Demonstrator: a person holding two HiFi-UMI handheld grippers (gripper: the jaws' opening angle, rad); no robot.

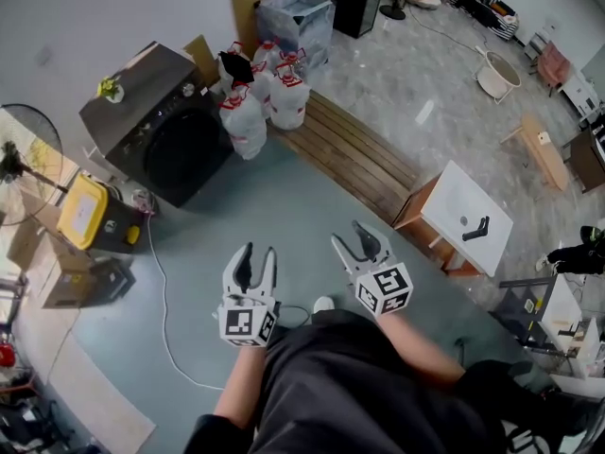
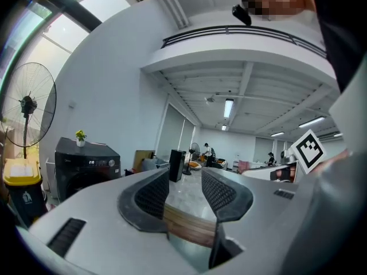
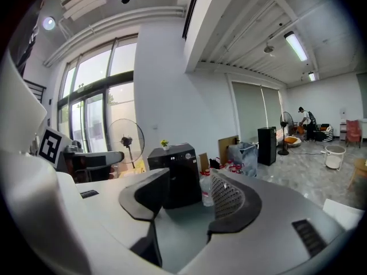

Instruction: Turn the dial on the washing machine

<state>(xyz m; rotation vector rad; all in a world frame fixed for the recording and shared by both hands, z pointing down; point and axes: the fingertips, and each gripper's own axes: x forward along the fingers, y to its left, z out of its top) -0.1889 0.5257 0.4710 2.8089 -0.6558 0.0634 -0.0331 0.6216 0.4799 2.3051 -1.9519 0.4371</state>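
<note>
the head view looks steeply down over the person, the left gripper (image 1: 260, 253) and right gripper (image 1: 348, 235) close below it, the washing machine (image 1: 161, 126) well ahead at upper left. the left gripper view looks level along its jaws, the machine far off at left. the right gripper view faces that machine squarely, also from afar. all three share it and the fan (image 1: 14, 159).

- A yellow bin (image 1: 83, 211) stood beside a standing fan (image 1: 11, 162) by the wall.
- White knotted bags (image 1: 244, 121) with red print clustered at one end of a wooden plank platform (image 1: 350, 159).
- A small white desk (image 1: 454, 197) carried a black object (image 1: 475, 227).
- A white cable (image 1: 164, 329) trailed across the grey-green floor (image 1: 284, 206).
</note>
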